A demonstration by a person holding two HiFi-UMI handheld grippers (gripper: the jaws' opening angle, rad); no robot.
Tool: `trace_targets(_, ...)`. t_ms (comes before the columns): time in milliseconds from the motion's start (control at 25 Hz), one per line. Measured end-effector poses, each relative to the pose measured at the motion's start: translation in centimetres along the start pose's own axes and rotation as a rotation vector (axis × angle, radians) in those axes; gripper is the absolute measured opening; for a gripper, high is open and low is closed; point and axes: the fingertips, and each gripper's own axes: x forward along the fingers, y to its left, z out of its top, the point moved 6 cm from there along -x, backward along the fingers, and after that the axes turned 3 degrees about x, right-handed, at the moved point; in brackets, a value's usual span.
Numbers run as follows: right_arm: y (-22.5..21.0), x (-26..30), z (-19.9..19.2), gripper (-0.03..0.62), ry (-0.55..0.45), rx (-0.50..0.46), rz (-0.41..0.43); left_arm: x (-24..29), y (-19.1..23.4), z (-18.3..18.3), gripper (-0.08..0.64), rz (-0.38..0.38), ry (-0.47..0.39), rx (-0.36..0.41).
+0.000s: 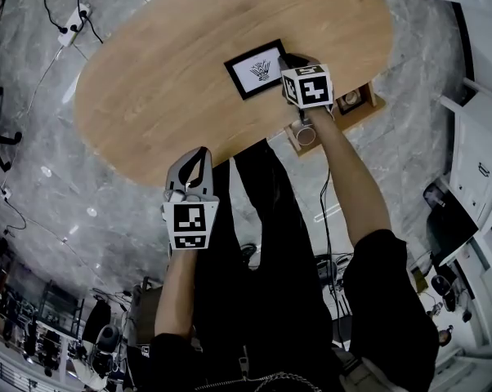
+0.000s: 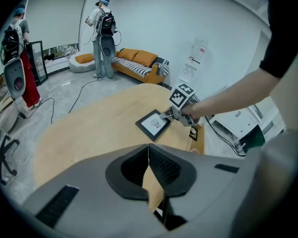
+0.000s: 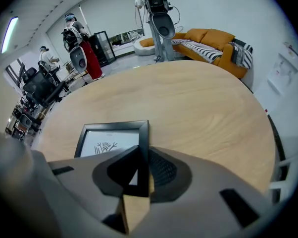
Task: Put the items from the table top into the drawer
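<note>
lying on the wooden desk (image 1: 164, 80), near its right end, is a black picture frame (image 1: 257, 69) with a little drawing on white paper. the right hand-held gripper (image 3: 140, 155) points steeply down at the frame's right side. its two jaws are closed on the frame's thin black edge, one jaw on the inner side and one on the outer side. the frame rests on the desk and is not in the drawer. the drawer (image 1: 375, 103) is pulled open under the right end of the desk, just beside the right arm, and a few small round things (image 1: 306, 134) sit inside it. the left hand-held gripper (image 2: 148, 148) hangs in the air at the near edge of the desk, well apart from the frame. its jaws are closed tip to tip with nothing between them.
</note>
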Motion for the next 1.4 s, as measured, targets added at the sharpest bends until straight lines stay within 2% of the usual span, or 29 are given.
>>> trace_targets(240, -0.2, -1.5, -0.9, 0.072, -0.083, 0.107, -0.026, 0.4, -0.6, 0.7, 0.014, -0.026, 0.007, 0.042)
trace_targets(560, -2.0, -4.4, -3.4, 0.072, -0.144, 0.246, -0.071, 1.1, -1.4, 2.0, 0.014, -0.078, 0.022, 0.128)
trace_targets(920, -6.2, -7.4, -8.6, 0.072, -0.161, 0.419, -0.146, 3.0, -4.6, 3.9, 0.014, -0.182, 0.041, 0.251)
trace_targets(1400, -9.5, -10.9, -14.9, 0.072, -0.187, 0.582, -0.229, 5.0, -8.6, 4.6, 0.014, -0.290, 0.080, 0.388)
